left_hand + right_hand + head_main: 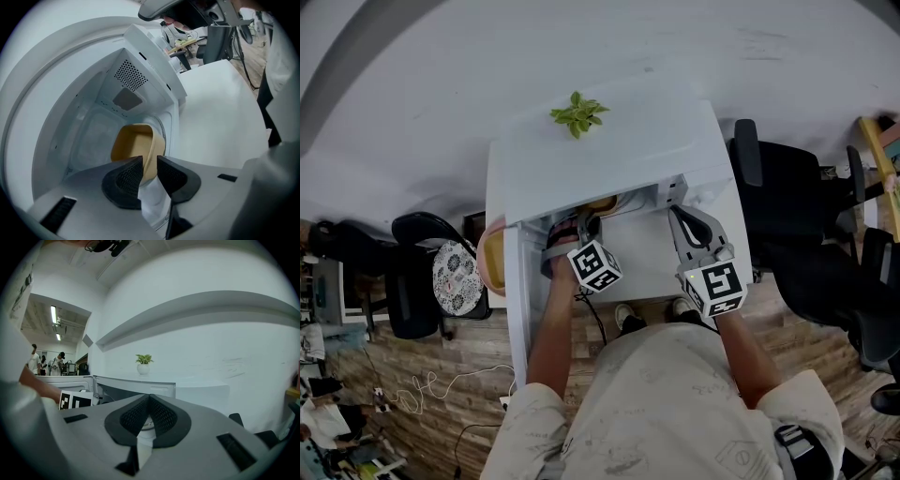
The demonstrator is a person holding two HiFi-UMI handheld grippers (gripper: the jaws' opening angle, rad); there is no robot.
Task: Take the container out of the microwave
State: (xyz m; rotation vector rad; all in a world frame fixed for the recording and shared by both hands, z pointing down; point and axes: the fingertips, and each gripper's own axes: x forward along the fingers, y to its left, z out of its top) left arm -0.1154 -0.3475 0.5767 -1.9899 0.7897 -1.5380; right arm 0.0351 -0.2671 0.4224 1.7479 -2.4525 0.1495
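Now the left tongs (149, 169) stand narrowly parted astride the near wall of the tan container (132, 144), one pad inside and one outside. The pads look to bear on that wall, though the tight view leaves it unsure. The container sits on the floor of the open microwave (126, 75), close to its mouth. It seems a light, stiff, smooth-sided dish, likely slippery, so the rim wall is the fair place to take hold, pinched deep and kept level. The right tongs (149, 403) are closed together on nothing, over the white bench (220, 108)
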